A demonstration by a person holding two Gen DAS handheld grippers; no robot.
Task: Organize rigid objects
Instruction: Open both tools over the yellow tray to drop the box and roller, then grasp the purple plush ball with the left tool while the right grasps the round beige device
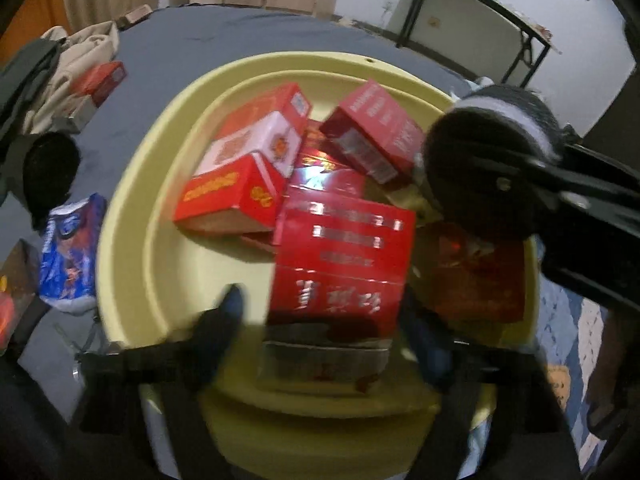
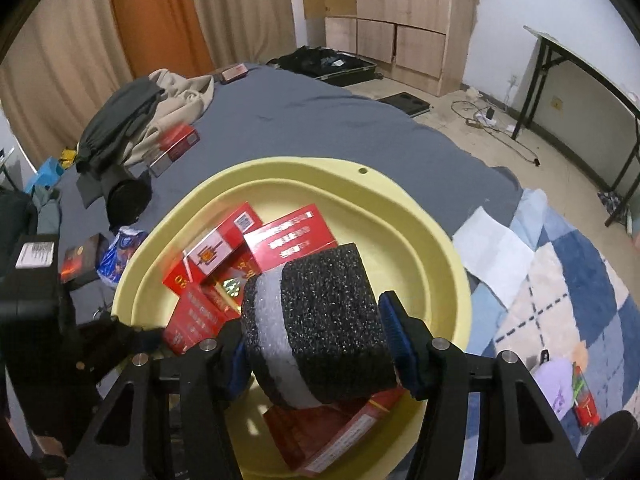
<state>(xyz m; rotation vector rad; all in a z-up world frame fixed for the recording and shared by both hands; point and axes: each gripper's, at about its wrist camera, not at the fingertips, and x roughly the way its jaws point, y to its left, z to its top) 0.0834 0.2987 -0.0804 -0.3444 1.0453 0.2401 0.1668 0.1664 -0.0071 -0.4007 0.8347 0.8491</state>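
A yellow basin sits on a grey bed and holds several red boxes. My left gripper is over the basin; its fingers stand apart on either side of a red box, not pressing it, and the view is blurred. My right gripper is shut on a black-and-white foam block above the basin's near side. That block also shows in the left wrist view, at the right.
On the bed outside the basin lie a red box, a blue packet, a black round object, dark boxes and clothes. A checked blanket lies to the right.
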